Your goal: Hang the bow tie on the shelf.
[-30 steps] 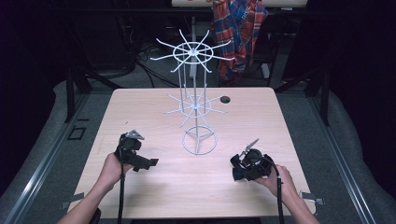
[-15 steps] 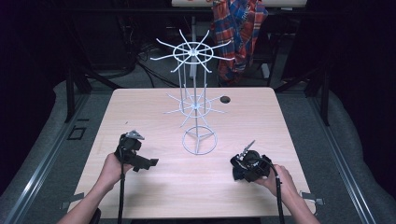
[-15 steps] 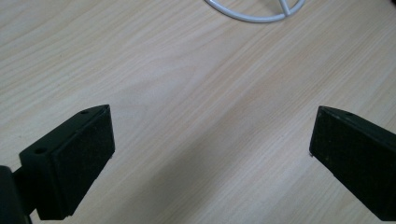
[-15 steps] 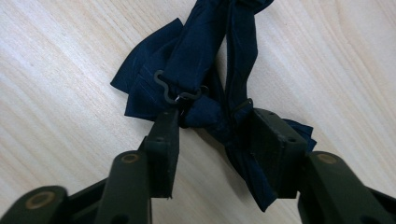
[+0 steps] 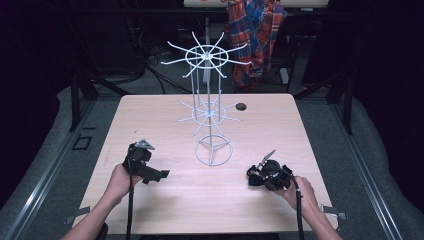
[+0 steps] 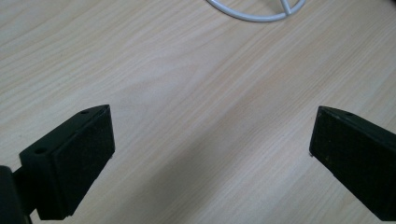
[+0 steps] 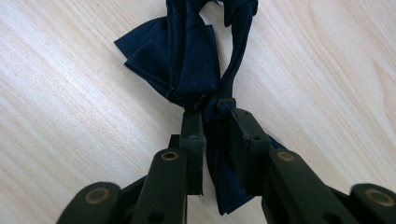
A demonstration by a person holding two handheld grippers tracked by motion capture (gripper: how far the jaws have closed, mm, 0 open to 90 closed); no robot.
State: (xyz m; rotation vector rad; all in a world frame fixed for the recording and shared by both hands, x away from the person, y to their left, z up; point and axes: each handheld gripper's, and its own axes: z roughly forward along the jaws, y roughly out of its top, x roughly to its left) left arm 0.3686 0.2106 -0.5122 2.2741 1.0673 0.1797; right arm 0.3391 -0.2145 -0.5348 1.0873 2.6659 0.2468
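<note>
My right gripper [image 7: 212, 116] is shut on a dark navy bow tie [image 7: 187, 60] that lies on the pale wooden table [image 5: 165, 115]. Its jaws pinch the fabric next to the knot, and the strap runs off beyond it. In the high view this right gripper [image 5: 256, 176] sits low at the front right of the table, held by a hand. My left gripper [image 5: 159, 175] rests at the front left, also held by a hand. In the left gripper view its jaws stand wide apart with only bare wood between them [image 6: 212, 135].
A tall white wire rack [image 5: 207, 115] with two tiers of spoke hooks stands mid-table, its ring base [image 6: 254, 11] just ahead of the left gripper. A small dark round spot [image 5: 241, 106] lies behind it. Plaid cloth [image 5: 255, 35] hangs beyond the table.
The right hand and its gripper have shifted very slightly over the table. The left gripper has not moved.
</note>
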